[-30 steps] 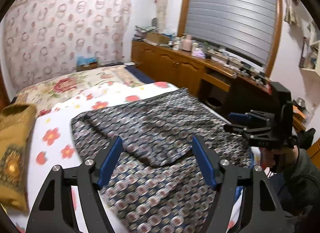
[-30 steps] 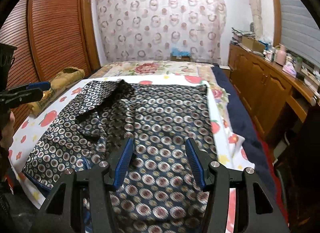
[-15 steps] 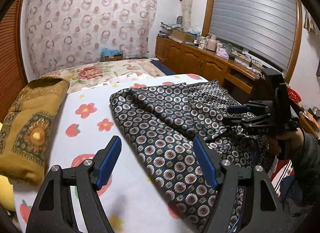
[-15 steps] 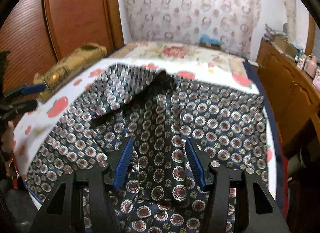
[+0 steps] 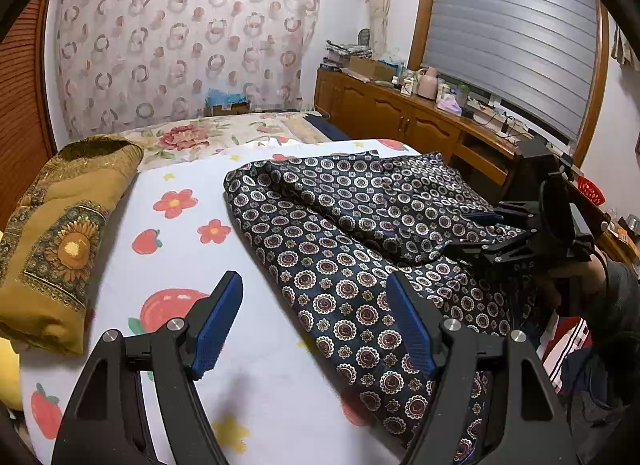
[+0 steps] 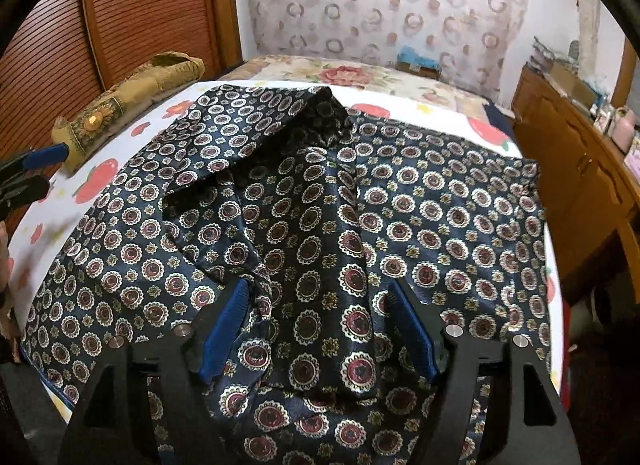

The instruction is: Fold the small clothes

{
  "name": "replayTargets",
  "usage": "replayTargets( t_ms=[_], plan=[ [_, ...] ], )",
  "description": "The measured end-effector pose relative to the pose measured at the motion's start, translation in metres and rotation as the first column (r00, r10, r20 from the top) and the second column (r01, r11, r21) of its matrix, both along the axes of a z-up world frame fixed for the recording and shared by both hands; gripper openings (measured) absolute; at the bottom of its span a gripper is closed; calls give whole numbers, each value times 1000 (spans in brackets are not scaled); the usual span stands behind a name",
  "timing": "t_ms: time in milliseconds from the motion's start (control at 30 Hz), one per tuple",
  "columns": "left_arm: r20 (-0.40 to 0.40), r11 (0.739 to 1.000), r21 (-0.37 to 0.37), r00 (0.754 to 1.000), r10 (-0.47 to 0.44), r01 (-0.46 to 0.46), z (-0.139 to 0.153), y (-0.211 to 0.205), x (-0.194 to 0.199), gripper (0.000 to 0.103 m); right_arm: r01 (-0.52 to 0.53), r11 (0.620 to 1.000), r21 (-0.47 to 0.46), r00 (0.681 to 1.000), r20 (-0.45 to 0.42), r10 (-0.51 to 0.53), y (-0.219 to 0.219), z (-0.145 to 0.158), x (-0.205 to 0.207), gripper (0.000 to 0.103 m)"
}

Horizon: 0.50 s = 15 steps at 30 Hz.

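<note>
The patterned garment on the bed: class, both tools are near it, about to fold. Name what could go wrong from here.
1. The patterned garment is bunched and creased along its middle, so a fold made now would likely trap wrinkles.
2. The right tool is opening over a raised ridge of cloth; closing there could pinch several layers at once.
3. The left tool hangs open partly over the white sheet and might grab the sheet with the garment's edge.
</note>
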<state>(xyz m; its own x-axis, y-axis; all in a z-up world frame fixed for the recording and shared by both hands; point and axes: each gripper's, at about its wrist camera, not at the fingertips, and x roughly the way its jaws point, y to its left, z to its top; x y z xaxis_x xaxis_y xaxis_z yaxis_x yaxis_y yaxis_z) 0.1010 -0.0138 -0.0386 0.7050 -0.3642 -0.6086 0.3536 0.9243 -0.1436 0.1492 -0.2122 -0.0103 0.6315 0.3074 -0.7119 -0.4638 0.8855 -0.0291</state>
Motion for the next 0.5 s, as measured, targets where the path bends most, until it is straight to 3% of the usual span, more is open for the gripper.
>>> replayTargets(
  t_ms=[33, 67, 100, 133, 200, 367, 500],
  plan=[
    [-2, 1000, 1, 1000, 0, 0, -1, -1, 1, 75, -15, 1000, 5, 1000, 2, 15, 2, -1, 1, 62],
    [-3, 1000, 2, 1000, 0, 0, -1, -1, 1, 75, -33, 999, 10, 999, 5, 33, 3, -1, 1, 47],
    [-4, 1000, 3, 1000, -1, 1, -1, -2, 1, 75, -47, 999, 5, 999, 19, 47, 6, -1, -2, 22],
    [-4, 1000, 3, 1000, -2, 2, -1, -2, 1, 75, -57, 998, 3, 998, 29, 57, 6, -1, -2, 9],
    [-5, 1000, 3, 1000, -2, 2, -1, -4, 3, 75, -73, 997, 16, 995, 66, 71, 5, 4, -11, 4],
    [2, 1000, 6, 1000, -15, 15, 1, -10, 2, 75, -38, 997, 68, 987, 157, 27, -21, 29, -36, 4],
    [8, 999, 10, 999, -31, 30, 3, -17, 2, 75, 25, 999, 47, 985, 170, -32, -51, 31, -48, 4]
  ],
)
